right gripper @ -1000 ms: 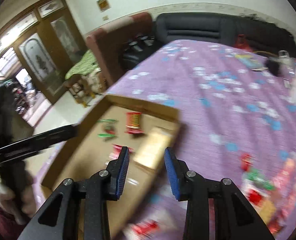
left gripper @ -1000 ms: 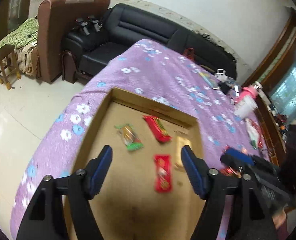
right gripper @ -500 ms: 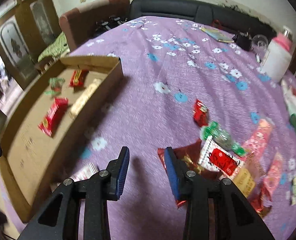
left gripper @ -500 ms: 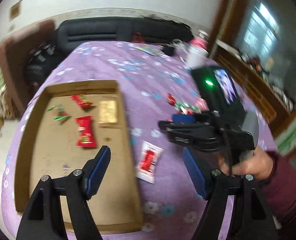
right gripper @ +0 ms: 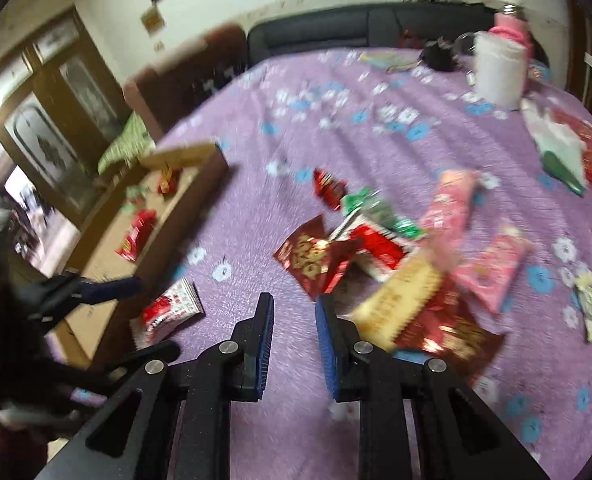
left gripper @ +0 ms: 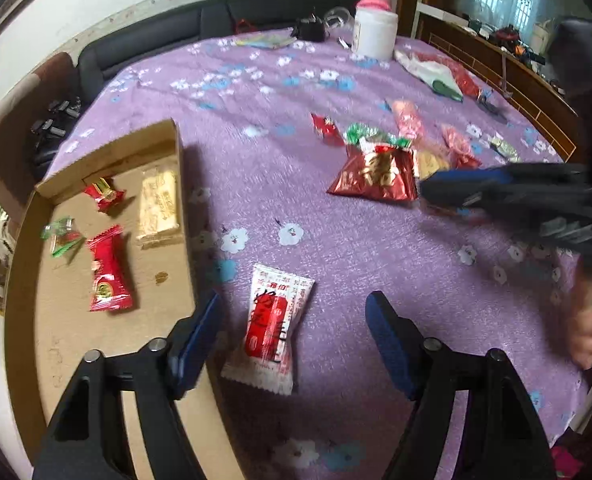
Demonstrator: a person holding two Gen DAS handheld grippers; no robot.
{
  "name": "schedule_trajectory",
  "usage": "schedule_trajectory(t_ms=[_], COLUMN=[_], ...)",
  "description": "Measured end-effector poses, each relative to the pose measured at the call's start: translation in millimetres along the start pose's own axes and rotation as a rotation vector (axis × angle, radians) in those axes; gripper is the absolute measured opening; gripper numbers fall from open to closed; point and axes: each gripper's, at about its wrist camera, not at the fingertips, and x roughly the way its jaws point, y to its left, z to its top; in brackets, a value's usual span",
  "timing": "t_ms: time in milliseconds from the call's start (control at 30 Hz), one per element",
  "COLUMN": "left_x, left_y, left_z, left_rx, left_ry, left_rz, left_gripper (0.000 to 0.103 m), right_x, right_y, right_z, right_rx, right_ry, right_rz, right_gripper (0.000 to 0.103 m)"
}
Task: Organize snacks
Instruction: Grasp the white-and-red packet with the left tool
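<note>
A shallow cardboard box (left gripper: 108, 152) lies at the left on the purple flowered cloth and holds several snacks, among them a red packet (left gripper: 108, 270) and a beige bar (left gripper: 158, 204). My left gripper (left gripper: 292, 328) is open, its jaws either side of a white-and-red packet (left gripper: 272, 324) lying on the cloth beside the box. My right gripper (right gripper: 292, 320) is open and empty, hovering just left of a heap of loose snacks with a dark red bag (right gripper: 313, 258) and a beige bar (right gripper: 399, 302). The right gripper also shows in the left wrist view (left gripper: 455, 190).
A white jar with a pink lid (left gripper: 375, 24) and a dark object (left gripper: 311, 30) stand at the table's far side. A white-green bag (right gripper: 563, 152) lies at the far right. A black sofa (right gripper: 355, 28) and a brown armchair stand behind the table.
Both grippers have swung right, away from the box. The left now frames the white-and-red packet more closely. The right has come up to the snack heap.
</note>
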Motion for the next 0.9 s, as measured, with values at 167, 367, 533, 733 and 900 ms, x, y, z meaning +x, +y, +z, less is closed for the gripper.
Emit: schedule_trajectory(t_ms=[167,367,533,733,900], left_x=[8.7,13.0,-2.5,21.8,30.5], left_y=[-11.7,-23.1,-15.1,-32.8,-47.8], left_z=[1.0,-9.9,-7.3,-4.5,1.9], left_rx=[0.035,0.042,-0.016,-0.009,-0.007], left_ry=[0.051,0.074,0.018,0.065,0.015], left_rz=[-0.008,-0.106,-0.093,0.004,0.049], left_gripper=[0.070,0.054,0.058,0.063,0.077], right_x=[-35.5,-49.9,-45.9,-34.5,-26.0], right_y=[-37.6,-79.9,-93.5,-103.1,-96.1], right_z=[-5.5,-12.5,-21.5,-26.4,-27.8], right_rx=[0.104,0.215,0.248,0.273,0.230], right_ry=[-0.118,-0.190,-0.197,-0.160,-0.137], right_rz=[0.010,-0.032,-0.015,0.001,-0.025], right_gripper=[0.031,0.044,0.044,0.044,0.055])
